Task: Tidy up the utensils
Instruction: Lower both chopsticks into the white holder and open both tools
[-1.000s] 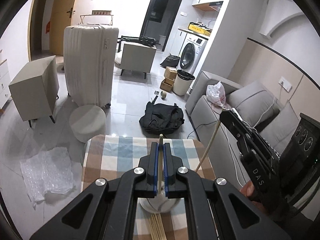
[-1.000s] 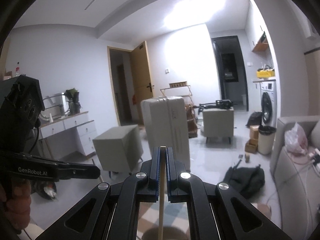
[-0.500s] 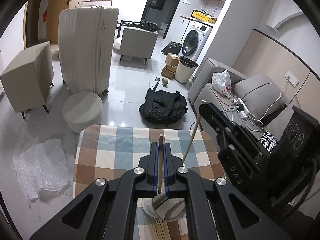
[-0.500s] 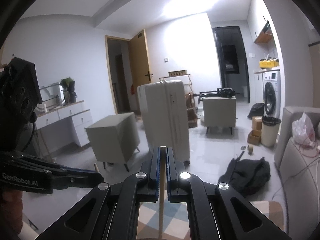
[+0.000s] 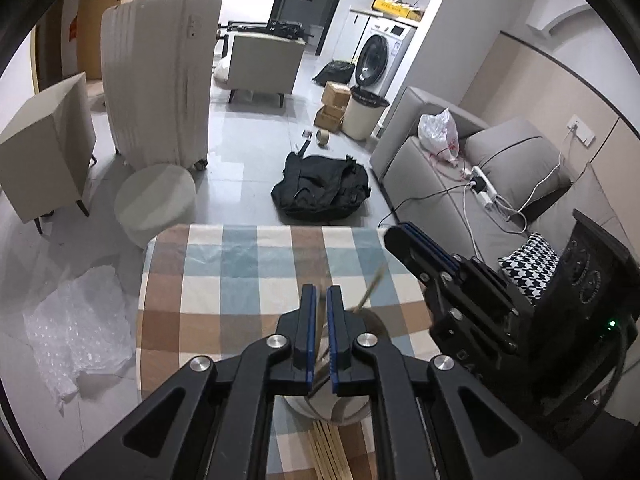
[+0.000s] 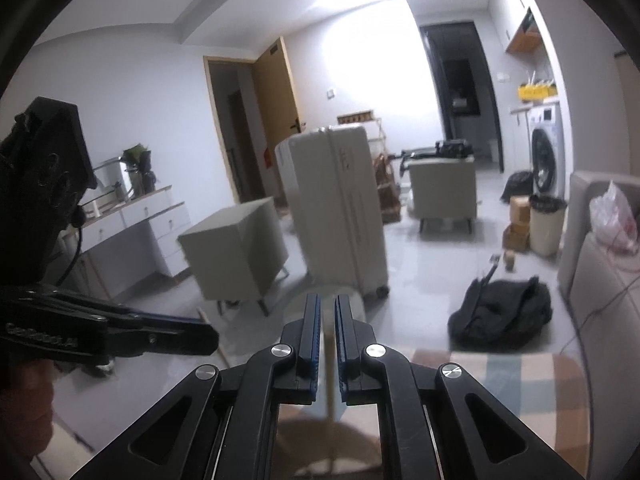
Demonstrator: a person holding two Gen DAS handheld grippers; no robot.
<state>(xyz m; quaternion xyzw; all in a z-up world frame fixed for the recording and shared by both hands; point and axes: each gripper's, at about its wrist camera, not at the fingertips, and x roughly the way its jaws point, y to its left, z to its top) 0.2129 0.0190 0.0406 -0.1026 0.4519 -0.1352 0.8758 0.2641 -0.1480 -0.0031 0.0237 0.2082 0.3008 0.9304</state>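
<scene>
While the checked desk [image 5: 248,280] carries the pale round holder [image 5: 332,404] at its near edge, each chopstick [image 6: 329,372] now drops into it: light, stiff, slippery sticks best pinched mid-length. Both the left gripper [image 5: 322,336] and right gripper [image 6: 327,344] have just been opening, jaws slightly apart and pads no longer clamping the sticks they gripped earlier.

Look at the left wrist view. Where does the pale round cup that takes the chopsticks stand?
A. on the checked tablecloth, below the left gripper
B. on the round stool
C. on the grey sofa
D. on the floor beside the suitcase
A: the cup stands on the checked tablecloth, just under the left gripper, with chopsticks leaning in it.
</scene>
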